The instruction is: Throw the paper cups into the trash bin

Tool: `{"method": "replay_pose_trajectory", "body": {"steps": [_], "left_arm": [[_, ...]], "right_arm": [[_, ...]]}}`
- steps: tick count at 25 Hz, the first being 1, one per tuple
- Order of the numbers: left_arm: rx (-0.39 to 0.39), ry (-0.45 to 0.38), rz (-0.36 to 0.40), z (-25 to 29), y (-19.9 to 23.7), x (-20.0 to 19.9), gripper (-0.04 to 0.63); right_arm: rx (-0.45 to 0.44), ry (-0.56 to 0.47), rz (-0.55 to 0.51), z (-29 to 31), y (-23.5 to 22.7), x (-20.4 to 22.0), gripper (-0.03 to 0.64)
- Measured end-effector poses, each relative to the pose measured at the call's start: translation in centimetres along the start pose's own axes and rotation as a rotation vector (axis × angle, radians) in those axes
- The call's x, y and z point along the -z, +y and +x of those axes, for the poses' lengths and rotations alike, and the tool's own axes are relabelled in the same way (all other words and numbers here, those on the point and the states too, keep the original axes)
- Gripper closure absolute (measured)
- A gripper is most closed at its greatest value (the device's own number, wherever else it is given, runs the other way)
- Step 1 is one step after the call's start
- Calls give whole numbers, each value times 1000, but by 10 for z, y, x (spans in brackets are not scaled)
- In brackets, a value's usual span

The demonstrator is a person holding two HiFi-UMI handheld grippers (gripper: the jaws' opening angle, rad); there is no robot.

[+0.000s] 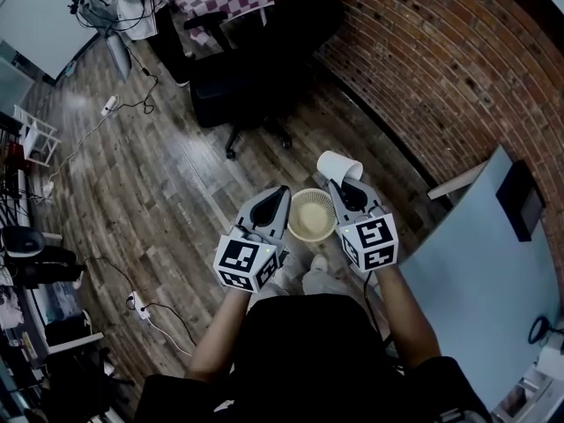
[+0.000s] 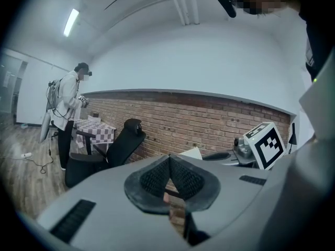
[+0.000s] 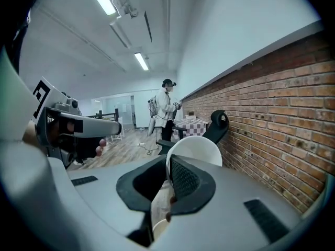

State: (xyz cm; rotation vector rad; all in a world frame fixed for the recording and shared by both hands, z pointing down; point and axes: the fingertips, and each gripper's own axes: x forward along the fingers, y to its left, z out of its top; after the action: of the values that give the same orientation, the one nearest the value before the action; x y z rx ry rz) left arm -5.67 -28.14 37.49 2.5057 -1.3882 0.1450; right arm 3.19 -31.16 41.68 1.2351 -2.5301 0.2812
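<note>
Fingers of right gripper (image 3: 167,166) clamp paper cup (image 3: 196,149) wall | left gripper (image 2: 169,163) fingers closed, empty | trash bin (image 1: 312,214) between grippers

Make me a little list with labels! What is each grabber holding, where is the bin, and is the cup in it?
left gripper: jaws together, nothing in them
right gripper: pinching the wall of a white paper cup
trash bin: pale woven basket on the wood floor, seen between the two grippers, looks empty
cup in bin: not yet; in the head view it shows just past the bin's rim
nearby: brick wall, black office chair
</note>
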Motion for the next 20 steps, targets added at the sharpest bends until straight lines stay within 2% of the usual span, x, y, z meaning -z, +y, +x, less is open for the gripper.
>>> {"method": "replay_pose_trajectory", "body": {"steps": [10, 20], "left_arm": [[34, 15, -9, 19, 4, 1, 592], [162, 55, -5, 30, 40, 4, 592]], "right_arm": [[18, 30, 4, 10, -14, 8, 595], [150, 58, 54, 37, -9, 10, 595]]}}
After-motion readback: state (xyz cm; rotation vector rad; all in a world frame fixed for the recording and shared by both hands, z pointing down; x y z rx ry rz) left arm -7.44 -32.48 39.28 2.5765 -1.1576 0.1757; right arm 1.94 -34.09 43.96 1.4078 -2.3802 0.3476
